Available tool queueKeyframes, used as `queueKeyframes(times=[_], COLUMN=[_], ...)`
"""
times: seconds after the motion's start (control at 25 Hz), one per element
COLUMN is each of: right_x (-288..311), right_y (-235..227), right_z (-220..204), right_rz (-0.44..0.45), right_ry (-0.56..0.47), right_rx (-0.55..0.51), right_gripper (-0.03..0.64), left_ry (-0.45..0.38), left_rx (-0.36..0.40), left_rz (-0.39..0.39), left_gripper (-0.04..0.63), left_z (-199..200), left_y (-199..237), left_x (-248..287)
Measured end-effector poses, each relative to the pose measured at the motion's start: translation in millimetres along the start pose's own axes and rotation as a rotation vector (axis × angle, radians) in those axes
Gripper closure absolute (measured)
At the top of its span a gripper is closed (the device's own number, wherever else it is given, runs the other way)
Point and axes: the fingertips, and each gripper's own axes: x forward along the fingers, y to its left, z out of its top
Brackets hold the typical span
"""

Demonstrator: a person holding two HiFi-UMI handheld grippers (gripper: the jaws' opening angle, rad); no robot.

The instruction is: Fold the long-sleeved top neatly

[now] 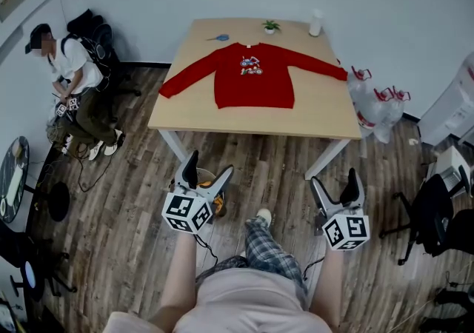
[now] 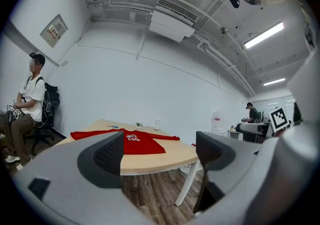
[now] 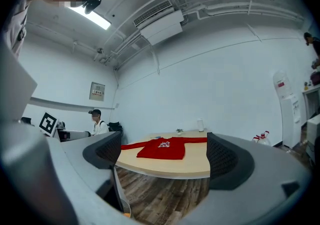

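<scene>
A red long-sleeved top (image 1: 254,75) with a small print on the chest lies spread flat, front up, on a light wooden table (image 1: 318,113). Its sleeves stretch out to both sides, and the left cuff hangs past the table's left edge. Both grippers are held over the wooden floor, well short of the table's near edge and apart from the top. My left gripper (image 1: 209,163) stands open with nothing between its jaws. My right gripper (image 1: 335,180) is open and empty too. Both gripper views look level at the top (image 2: 140,144) (image 3: 162,149) from a distance.
On the table's far edge stand a small potted plant (image 1: 270,26), a white bottle (image 1: 316,22) and a blue thing (image 1: 219,37). A person (image 1: 74,80) sits at the left wall. Tied plastic bags (image 1: 374,106) lie right of the table, with a black chair (image 1: 429,213) nearer.
</scene>
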Motion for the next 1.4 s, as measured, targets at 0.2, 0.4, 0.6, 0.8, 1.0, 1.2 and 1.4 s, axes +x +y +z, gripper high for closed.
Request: queueKeyframes(times=[0.2, 0.4, 0.6, 0.8, 1.0, 1.2, 1.4], right_x=[32, 77, 139, 227, 324, 407, 460], right_y=[-10, -23, -44, -75, -99, -110, -120], right_z=[0, -2, -9, -5, 0, 10, 7], right_rz=[0.007, 0.022, 0.035, 0.052, 0.087, 0.138, 0.165], right_ry=[0.003, 0.001, 0.008, 0.006, 0.047, 0.068, 0.094], right_rx=[0.005, 0.008, 0.016, 0.033, 0.039, 0.021, 0.029], right_gripper=[0.1, 0.108, 0.112, 0.115, 0.118, 0.122, 0.124], left_ry=[0.001, 0.006, 0.021, 0.026, 0.039, 0.027, 0.035], left_rx=[0.001, 0.001, 0.003, 0.005, -0.007, -0.027, -0.032], left_rz=[0.001, 0.012, 0.032, 0.067, 0.103, 0.142, 0.168], left_gripper=[0.164, 0.164, 0.164, 0.164, 0.164, 0.164, 0.164], left_z=[1, 0, -6, 3, 15, 26, 30], left_y=[13, 32, 63, 103, 145, 180, 204], left_x=[28, 66, 119, 192, 265, 323, 362])
